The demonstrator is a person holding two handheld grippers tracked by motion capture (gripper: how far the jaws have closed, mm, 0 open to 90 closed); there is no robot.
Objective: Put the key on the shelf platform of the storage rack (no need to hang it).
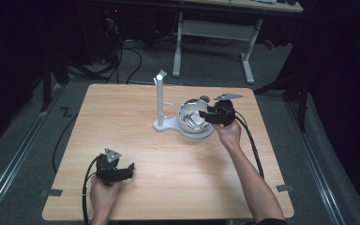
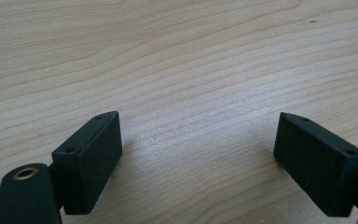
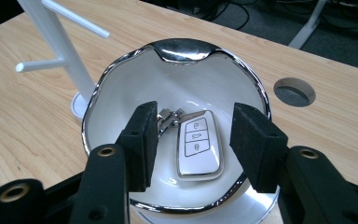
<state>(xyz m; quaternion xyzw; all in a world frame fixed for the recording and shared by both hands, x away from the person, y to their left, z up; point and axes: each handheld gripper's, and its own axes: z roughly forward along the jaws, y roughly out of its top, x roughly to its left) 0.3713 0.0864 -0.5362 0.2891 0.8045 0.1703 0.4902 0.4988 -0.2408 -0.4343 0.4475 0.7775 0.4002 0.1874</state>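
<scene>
Right gripper view: right gripper (image 3: 193, 142) gapes over a white key fob (image 3: 199, 147) bearing three lock icons; left gripper (image 2: 198, 158) gapes too.

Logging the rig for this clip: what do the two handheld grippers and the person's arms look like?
Both the left gripper and the right gripper are black, each topped by a grey three-cornered plate and trailing a black cable. Their jaws are blocky black pads with small screw holes; brass-coloured inserts sit in the black arms behind them. The forearms are bare; a dark sleeve edge shows at the frame's bottom on the right arm.
</scene>
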